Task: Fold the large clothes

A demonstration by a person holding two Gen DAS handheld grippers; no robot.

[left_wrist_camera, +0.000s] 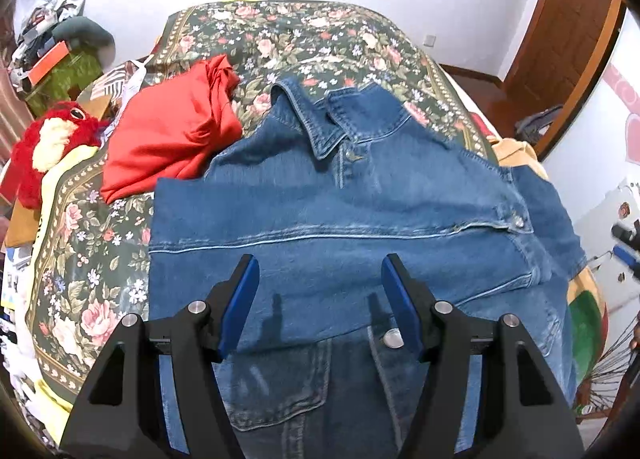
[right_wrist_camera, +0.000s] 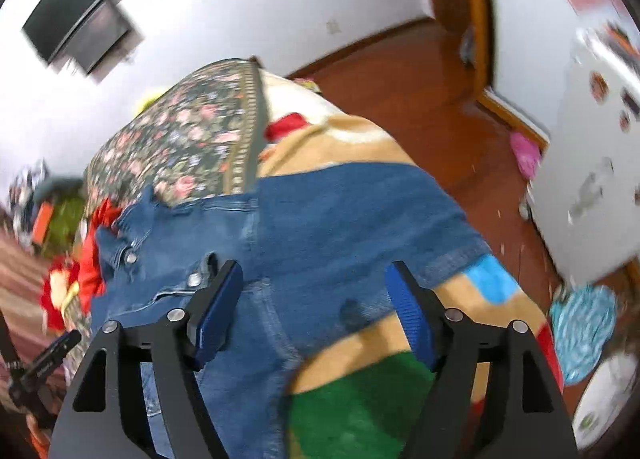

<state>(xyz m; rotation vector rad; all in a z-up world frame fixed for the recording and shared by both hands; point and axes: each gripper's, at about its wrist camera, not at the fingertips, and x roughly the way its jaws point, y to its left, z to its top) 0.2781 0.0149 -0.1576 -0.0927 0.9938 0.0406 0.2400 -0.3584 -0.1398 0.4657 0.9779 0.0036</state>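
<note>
A blue denim jacket (left_wrist_camera: pixel 340 227) lies front up on the bed, collar at the far end, with one sleeve folded across its chest. My left gripper (left_wrist_camera: pixel 320 283) is open and empty, hovering over the jacket's middle. In the right wrist view the jacket (right_wrist_camera: pixel 320 227) hangs over the bed's right side. My right gripper (right_wrist_camera: pixel 314 291) is open and empty above the jacket's right part, near its edge. The right gripper's tip also shows at the right edge of the left wrist view (left_wrist_camera: pixel 626 243).
The bed has a dark floral cover (left_wrist_camera: pixel 280 31) and a tan blanket (right_wrist_camera: pixel 360 139). A folded red garment (left_wrist_camera: pixel 172 139) lies left of the jacket. A red plush toy (left_wrist_camera: pixel 48 147) and clutter sit at the left. Wooden floor (right_wrist_camera: pixel 440 119) and a white cabinet (right_wrist_camera: pixel 592 179) are at right.
</note>
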